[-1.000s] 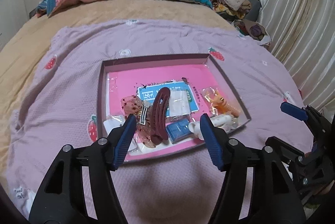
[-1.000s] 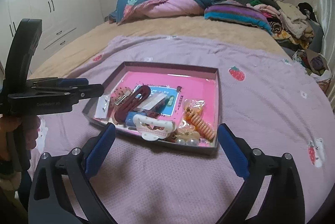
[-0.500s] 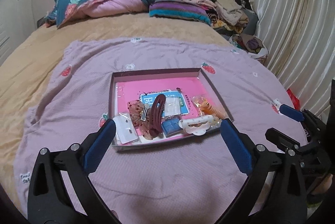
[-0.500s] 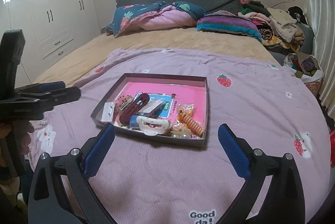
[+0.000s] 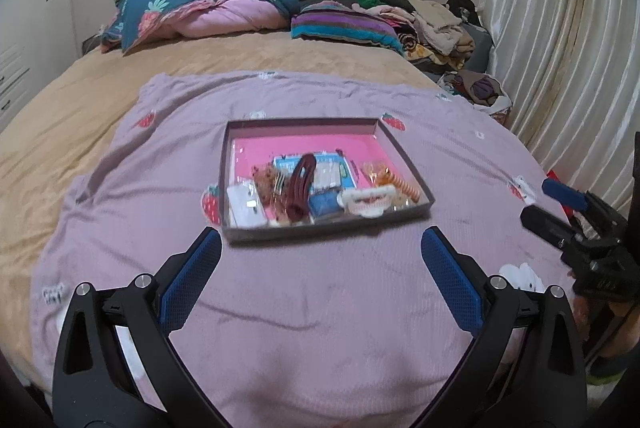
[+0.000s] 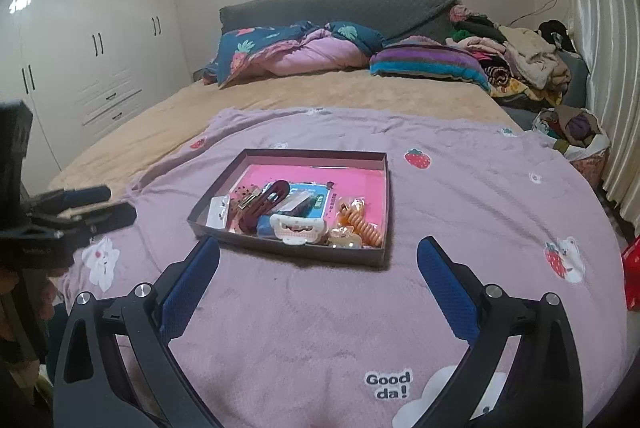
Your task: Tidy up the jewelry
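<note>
Shallow box (image 6: 296,256) with pink floor sits mid-frame on lilac blanket (image 6: 320,328); hair clips and jewelry heaped at its near end, dark red claw clip (image 5: 301,187) among them. My left gripper (image 5: 320,268) and right gripper (image 6: 318,278) hang low in frame, both released, nothing between the pads

Dim indoor light, wardrobe (image 6: 92,39) glare, fisheye-bent edges, slight motion blur.
</note>
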The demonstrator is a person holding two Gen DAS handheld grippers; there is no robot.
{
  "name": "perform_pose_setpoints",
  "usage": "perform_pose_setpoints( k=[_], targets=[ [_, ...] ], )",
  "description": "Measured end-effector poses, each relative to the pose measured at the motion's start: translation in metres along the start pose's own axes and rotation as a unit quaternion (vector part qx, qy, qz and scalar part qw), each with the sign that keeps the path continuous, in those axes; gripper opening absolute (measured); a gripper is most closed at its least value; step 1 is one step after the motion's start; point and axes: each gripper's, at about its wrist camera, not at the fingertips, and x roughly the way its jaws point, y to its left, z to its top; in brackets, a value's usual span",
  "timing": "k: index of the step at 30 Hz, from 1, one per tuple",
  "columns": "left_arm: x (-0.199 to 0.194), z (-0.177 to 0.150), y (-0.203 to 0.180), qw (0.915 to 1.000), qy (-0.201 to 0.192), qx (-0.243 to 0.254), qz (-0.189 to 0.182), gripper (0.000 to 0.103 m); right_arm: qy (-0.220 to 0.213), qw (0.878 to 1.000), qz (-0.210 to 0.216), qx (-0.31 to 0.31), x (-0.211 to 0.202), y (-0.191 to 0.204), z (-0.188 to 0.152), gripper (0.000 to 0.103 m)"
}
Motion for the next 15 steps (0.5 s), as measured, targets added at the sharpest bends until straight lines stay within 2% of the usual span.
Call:
perform_pose_setpoints(
  k=[8, 15],
  targets=[
    [0.005, -0.034, 0.001, 0.9998, 0.018, -0.008, 0.009, 0.094, 0.013, 1.000, -0.001, 0.024, -0.001, 0.001, -0.038, 0.099],
    [0.010, -0.057, 0.002, 0.9993, 0.029, -0.012, 0.017, 0.094, 0.031, 0.999, -0.013, 0.020, 0.005, 0.008, -0.066, 0.099]
  ],
)
